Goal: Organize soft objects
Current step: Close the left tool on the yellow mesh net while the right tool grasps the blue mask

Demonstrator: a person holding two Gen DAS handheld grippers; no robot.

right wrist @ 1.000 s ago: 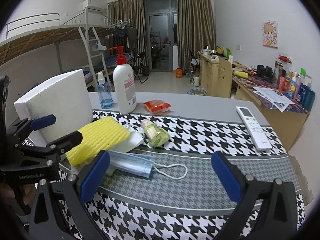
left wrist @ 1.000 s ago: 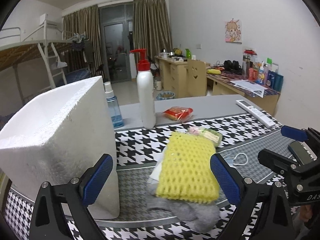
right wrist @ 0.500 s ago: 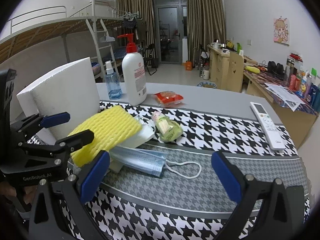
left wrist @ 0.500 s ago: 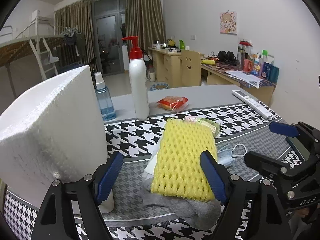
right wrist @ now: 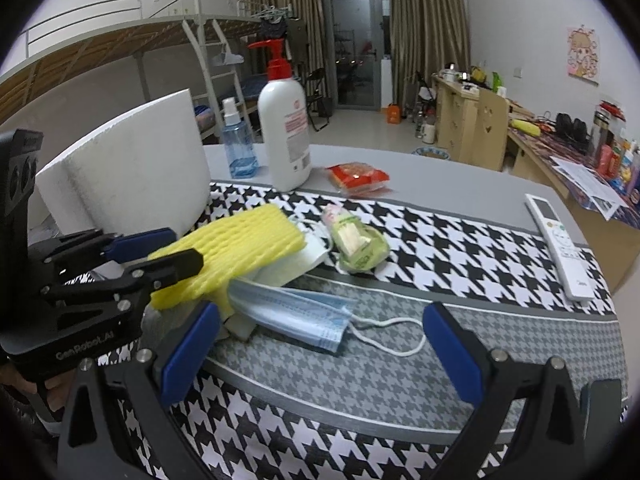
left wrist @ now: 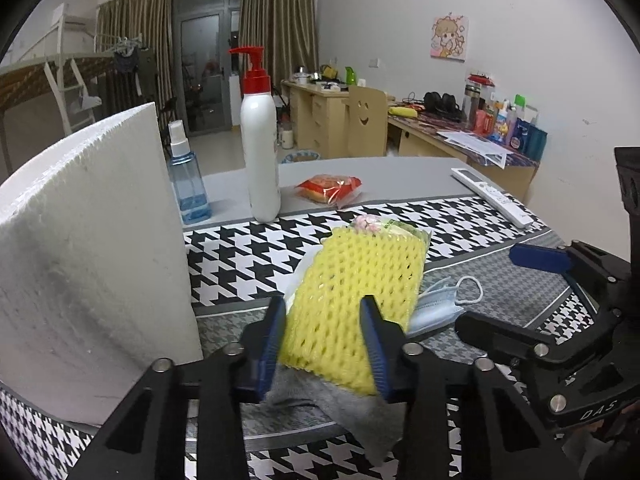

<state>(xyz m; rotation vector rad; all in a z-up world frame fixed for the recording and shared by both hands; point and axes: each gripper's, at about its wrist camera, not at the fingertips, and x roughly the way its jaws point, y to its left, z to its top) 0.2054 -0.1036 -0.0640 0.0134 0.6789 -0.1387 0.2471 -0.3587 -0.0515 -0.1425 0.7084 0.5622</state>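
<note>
The yellow foam net (left wrist: 356, 292) lies on top of a small pile on the houndstooth cloth (left wrist: 248, 256) of the desk, over a grey sock (left wrist: 344, 408) and white paper. The left gripper (left wrist: 324, 344) is closing on its near end, both fingers pressing its sides. Just right of it lies a blue face mask (right wrist: 292, 312), near the right gripper (right wrist: 320, 356), whose fingers stand wide apart, holding nothing. A white foam block (left wrist: 88, 248) stands to the left.

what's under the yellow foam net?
Under the yellow foam net: white tissue, a grey cloth, and the blue mask tucked under its edge. Anything else beneath is covered.
</note>
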